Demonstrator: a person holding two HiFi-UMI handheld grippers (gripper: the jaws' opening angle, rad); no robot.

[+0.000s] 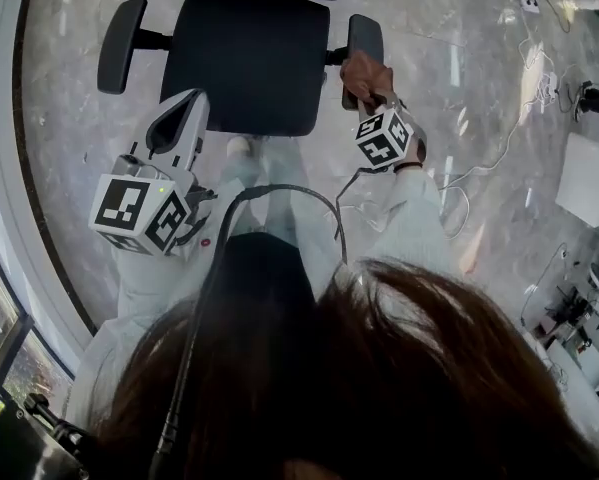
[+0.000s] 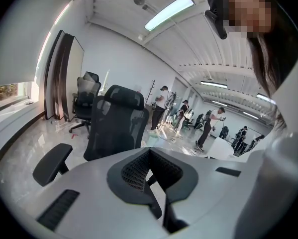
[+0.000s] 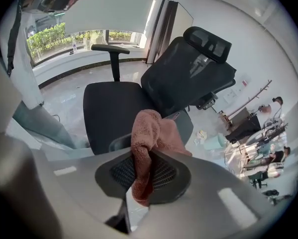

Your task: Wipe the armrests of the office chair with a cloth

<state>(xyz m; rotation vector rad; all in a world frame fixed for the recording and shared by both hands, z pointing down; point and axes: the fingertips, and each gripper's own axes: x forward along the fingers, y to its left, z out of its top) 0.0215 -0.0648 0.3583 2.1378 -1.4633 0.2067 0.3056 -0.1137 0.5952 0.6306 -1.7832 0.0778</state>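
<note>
Right gripper: pinched rust-pink terry cloth on office chair right armrest. Left gripper: jaws pressed together, empty.

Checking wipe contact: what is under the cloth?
The armrest lies under the cloth, which the right gripper clamps. The covered part of the pad, and whether the cloth presses on it, cannot be seen.

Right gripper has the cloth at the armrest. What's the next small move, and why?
Probably slide the right gripper along the armrest toward its far end: the pink cloth clamped in its jaws lies over the pad's near part, with bare pad beyond.
</note>
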